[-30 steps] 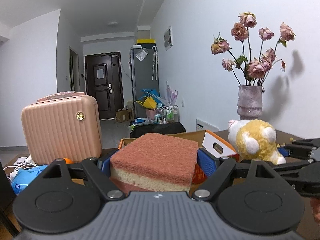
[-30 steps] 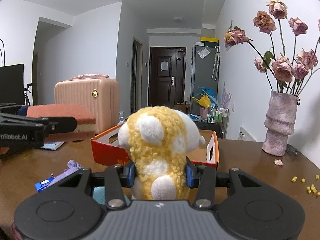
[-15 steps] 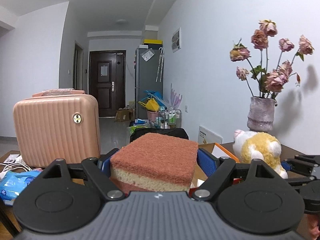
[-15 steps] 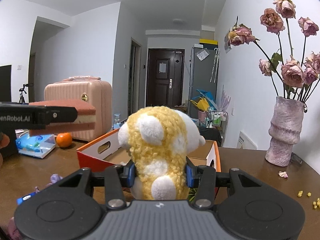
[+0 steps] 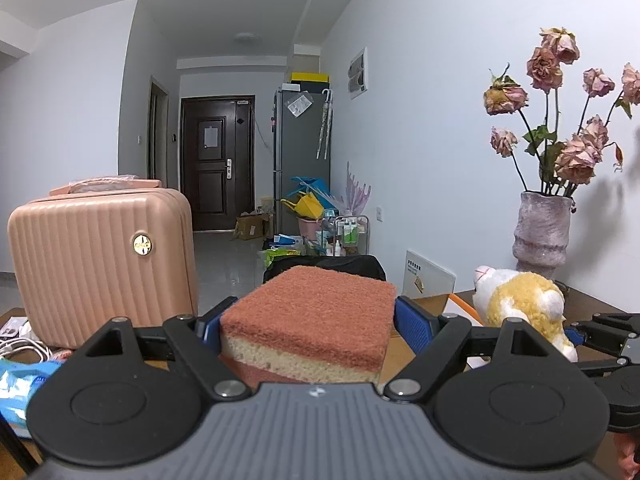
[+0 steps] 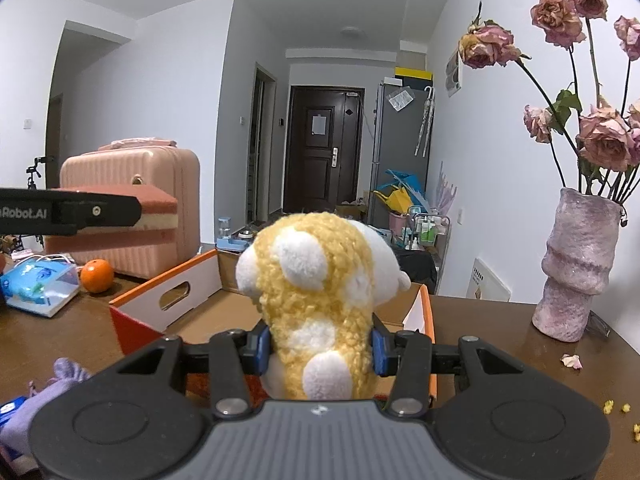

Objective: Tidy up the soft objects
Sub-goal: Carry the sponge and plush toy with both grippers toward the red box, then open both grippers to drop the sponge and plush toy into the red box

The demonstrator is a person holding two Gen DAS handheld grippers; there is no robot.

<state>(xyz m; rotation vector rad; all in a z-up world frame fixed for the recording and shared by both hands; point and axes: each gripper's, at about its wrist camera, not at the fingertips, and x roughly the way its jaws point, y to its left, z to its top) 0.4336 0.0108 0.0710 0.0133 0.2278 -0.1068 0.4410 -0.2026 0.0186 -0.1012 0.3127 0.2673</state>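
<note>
- Right wrist view: my right gripper (image 6: pixel 318 350) clamps the yellow-and-white plush toy (image 6: pixel 316 304) just above the open orange cardboard box (image 6: pixel 168 300).
- My left gripper (image 5: pixel 308 332) clamps the rust-topped sponge block (image 5: pixel 312 316), raised left of the box.
- I lower each over the bare floor before letting go, clear of the rim.

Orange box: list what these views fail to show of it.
- Floor of the orange box: right wrist view, covered by the plush toy and right tongs.
- Most of the box: left wrist view, behind the sponge and left tongs.
</note>
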